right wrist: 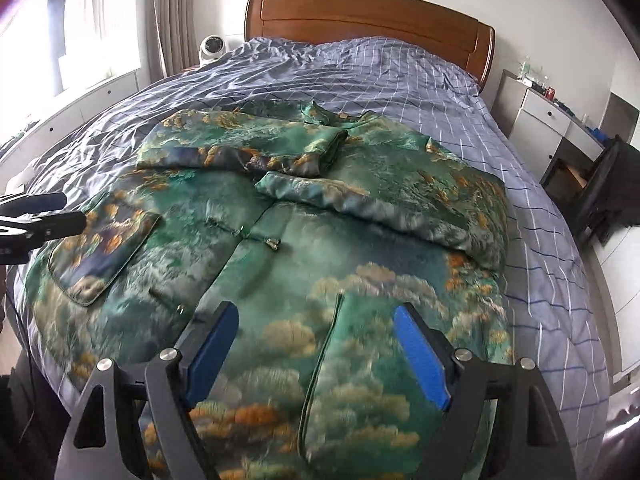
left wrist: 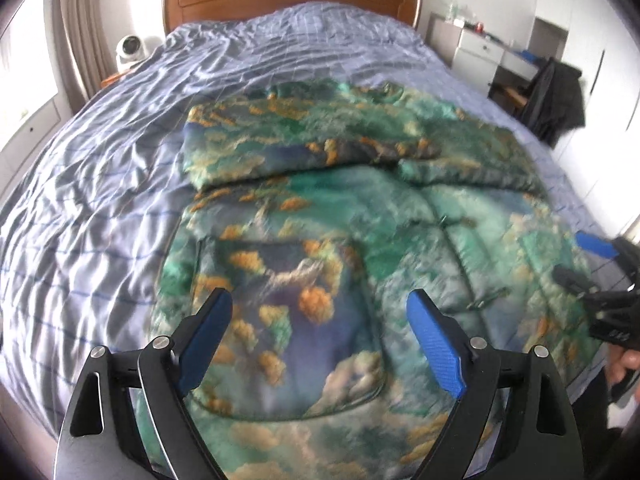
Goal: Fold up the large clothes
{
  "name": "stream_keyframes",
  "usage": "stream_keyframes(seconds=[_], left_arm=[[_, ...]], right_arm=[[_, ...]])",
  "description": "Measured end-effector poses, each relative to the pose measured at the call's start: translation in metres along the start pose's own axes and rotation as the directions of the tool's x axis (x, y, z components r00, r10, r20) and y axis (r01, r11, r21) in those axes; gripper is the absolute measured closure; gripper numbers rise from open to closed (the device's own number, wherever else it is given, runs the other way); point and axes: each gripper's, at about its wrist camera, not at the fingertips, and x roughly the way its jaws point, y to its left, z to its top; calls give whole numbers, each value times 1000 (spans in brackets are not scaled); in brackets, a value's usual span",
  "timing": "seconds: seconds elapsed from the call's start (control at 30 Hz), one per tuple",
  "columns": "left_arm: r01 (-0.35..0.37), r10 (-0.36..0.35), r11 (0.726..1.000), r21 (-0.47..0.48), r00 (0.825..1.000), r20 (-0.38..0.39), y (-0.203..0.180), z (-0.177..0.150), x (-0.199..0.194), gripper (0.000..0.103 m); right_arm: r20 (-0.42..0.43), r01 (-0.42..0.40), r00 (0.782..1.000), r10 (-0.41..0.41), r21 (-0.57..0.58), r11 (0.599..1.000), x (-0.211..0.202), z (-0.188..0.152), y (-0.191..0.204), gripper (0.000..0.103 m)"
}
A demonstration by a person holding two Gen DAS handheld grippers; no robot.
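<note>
A large green padded jacket [left wrist: 328, 232] with orange and blue cloud print lies flat on the bed, front up, both sleeves folded across its chest. It also shows in the right wrist view [right wrist: 320, 240]. My left gripper [left wrist: 320, 308] is open and empty above the jacket's lower left part, over a patch pocket [left wrist: 288, 320]. My right gripper [right wrist: 316, 320] is open and empty above the jacket's lower right part, near its hem. The right gripper also shows at the right edge of the left wrist view [left wrist: 592, 260]; the left gripper shows at the left edge of the right wrist view [right wrist: 48, 212].
The bed [right wrist: 400, 76] has a blue checked cover and a wooden headboard [right wrist: 368, 16]. A white fan [right wrist: 211, 49] stands at its far left. A white cabinet [right wrist: 548, 120] and a dark chair [right wrist: 600, 200] stand to its right. A window [right wrist: 60, 40] is at the left.
</note>
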Motion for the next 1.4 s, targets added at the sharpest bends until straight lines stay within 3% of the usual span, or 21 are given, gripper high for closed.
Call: stream_keyframes(seconds=[0.43,0.6,0.93,1.07,1.2,1.33,1.4], left_arm=[[-131,130,988,-77,991,-24,41,-35,-18,13],[-147,147,979,-139,989,-11,60,-37,-24,12],[-106,104,970,-219,994,-19,92,-43,-28,11],[-43,31,970,-238,998,-53,112,-56,-25,10],[-13,-10,980,-200,994,-113,114,-72,-13,10],[8,-30,985,-172,992,-124,107,-80,-5,10],[28,-53,977,-212,992,-112,112,-79,-3,10]], right_arm=[[-17,26,1000,-25,52,998,-14,-39,-15,21],[27,36,999,-38,67,997,-29,-46,-19,21],[45,73,996,-80,136,988,-47,-56,-50,21],[37,140,988,-147,152,978,-63,-70,-83,21],[-29,215,977,-213,194,957,-76,-89,-133,21],[-113,199,978,-176,235,951,-77,-109,-170,21],[-133,130,987,-93,304,944,-77,-119,-188,21]])
